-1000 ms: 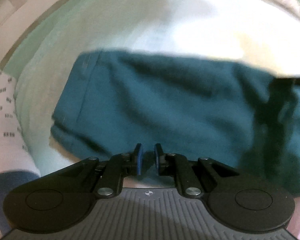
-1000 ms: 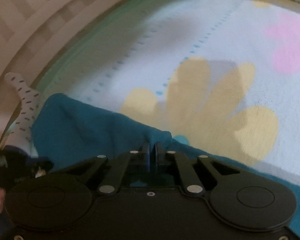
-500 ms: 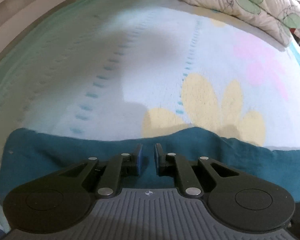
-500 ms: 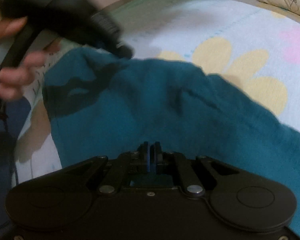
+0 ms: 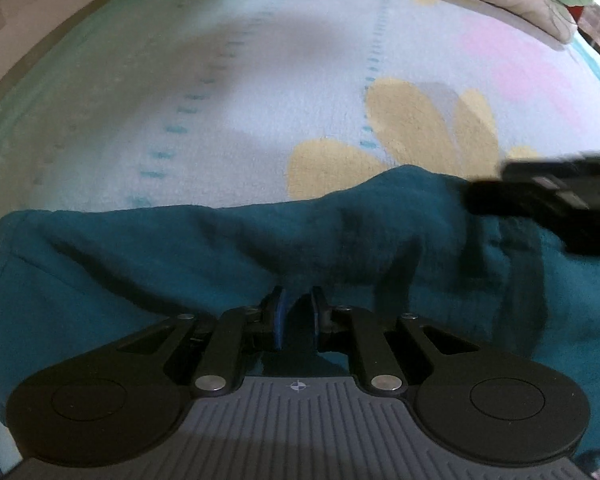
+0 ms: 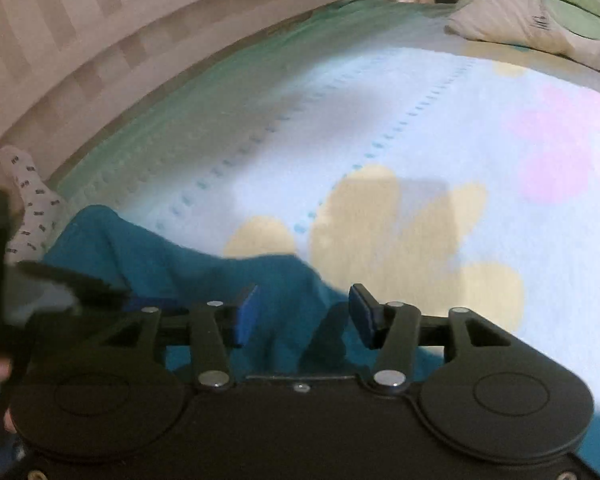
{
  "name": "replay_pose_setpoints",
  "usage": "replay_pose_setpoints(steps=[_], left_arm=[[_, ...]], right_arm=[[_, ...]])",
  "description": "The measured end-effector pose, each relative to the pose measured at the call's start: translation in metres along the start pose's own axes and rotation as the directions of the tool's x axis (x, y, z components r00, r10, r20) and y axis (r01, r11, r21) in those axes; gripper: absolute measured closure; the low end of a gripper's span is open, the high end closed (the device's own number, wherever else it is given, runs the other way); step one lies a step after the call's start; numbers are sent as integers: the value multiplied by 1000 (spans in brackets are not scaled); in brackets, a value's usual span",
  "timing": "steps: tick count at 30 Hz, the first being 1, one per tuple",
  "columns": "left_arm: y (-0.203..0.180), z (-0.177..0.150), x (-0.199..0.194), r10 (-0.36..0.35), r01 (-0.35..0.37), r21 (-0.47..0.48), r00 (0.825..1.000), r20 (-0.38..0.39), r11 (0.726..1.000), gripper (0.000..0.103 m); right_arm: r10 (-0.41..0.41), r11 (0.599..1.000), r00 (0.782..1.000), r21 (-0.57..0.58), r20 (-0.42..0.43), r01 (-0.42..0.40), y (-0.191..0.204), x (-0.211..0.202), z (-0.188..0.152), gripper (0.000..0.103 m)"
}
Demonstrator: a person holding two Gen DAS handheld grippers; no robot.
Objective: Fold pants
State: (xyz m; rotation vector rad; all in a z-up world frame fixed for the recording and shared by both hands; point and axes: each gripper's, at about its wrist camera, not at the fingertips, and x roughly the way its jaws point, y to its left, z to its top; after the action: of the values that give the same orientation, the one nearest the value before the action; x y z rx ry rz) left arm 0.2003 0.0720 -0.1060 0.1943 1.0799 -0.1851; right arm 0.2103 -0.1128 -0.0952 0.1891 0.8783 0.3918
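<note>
We are letting go with the right tool [image 6: 300, 312]: half a second ago its pads were pinched together on the teal pants [image 6: 180, 264], and now its jaws have just been opening and stand wide, with the fabric lying loose below and between them, not pressed. That release tells us this fold is being set down rather than carried further.

The pants [image 5: 220, 264] are lying on the bed [image 5: 260, 80], on its flowered cover, bunched into a soft ridge along the near edge of the yellow flower print. A pillow [image 6: 540, 20] sits at the far end, well apart.

Our left tool [image 5: 297, 312] is pointing down at the ridge with its jaws nearly together. A narrow gap shows between the pads, and dark fabric sits in it; we judge it is pinching a thin fold of the pants, though the view leaves some doubt.

We judge the cloth is still rumpled, so smoothing it flat is likely next.
</note>
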Motion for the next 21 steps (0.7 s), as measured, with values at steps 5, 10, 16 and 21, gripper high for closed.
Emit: replay_pose_setpoints(steps=[5, 10, 16, 21], left_arm=[[-1, -6, -4, -1, 2, -5, 999, 42, 1000, 89], [0, -7, -4, -9, 10, -14, 999, 53, 1000, 90], [7, -12, -14, -25, 28, -46, 997, 67, 999, 89], [18, -14, -23, 15, -9, -84, 997, 72, 996, 89]], right_arm=[[21, 1000, 997, -16, -71, -22, -3, 39, 13, 45], [72, 997, 992, -14, -103, -74, -2, 48, 2, 83], [110, 987, 992, -110, -55, -115, 24, 10, -28, 91], [110, 978, 993, -175, -49, -117, 39, -1, -41, 94]])
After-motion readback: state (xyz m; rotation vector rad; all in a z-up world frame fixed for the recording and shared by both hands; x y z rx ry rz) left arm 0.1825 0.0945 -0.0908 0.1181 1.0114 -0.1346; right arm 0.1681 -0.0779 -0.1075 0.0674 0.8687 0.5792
